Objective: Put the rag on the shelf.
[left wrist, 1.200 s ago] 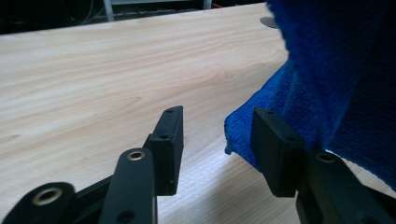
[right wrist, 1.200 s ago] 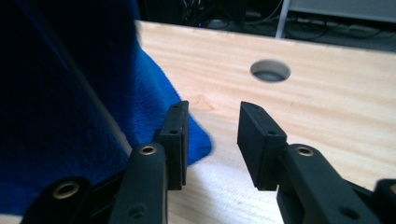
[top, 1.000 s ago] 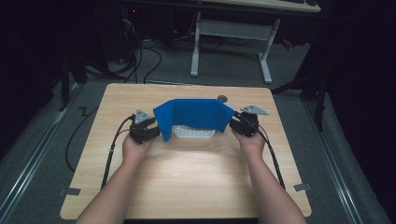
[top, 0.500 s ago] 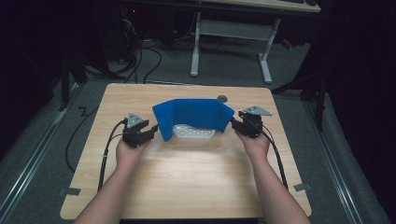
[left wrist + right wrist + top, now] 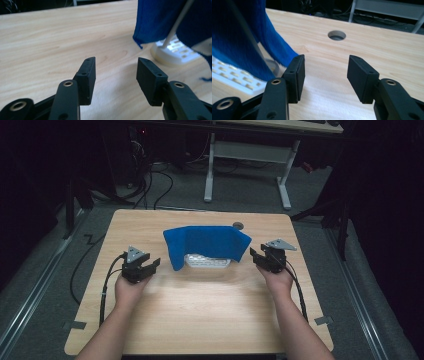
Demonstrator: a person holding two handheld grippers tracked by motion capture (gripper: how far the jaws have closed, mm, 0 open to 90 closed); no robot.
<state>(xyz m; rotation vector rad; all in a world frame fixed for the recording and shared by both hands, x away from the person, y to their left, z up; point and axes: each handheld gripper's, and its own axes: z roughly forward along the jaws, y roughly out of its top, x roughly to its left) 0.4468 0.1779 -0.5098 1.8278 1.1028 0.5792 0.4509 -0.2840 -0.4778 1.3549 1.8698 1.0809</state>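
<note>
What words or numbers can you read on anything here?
None. The blue cloth, the white slotted rack under it, the wooden table and both grippers, left gripper and right gripper, carry no readable words, labels or numbers.

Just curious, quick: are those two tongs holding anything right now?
Left tongs: open, holding nothing.
Right tongs: open, holding nothing, beside the blue cloth.

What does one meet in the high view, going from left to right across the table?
Left gripper → blue cloth, draped over a white rack → right gripper.
</note>
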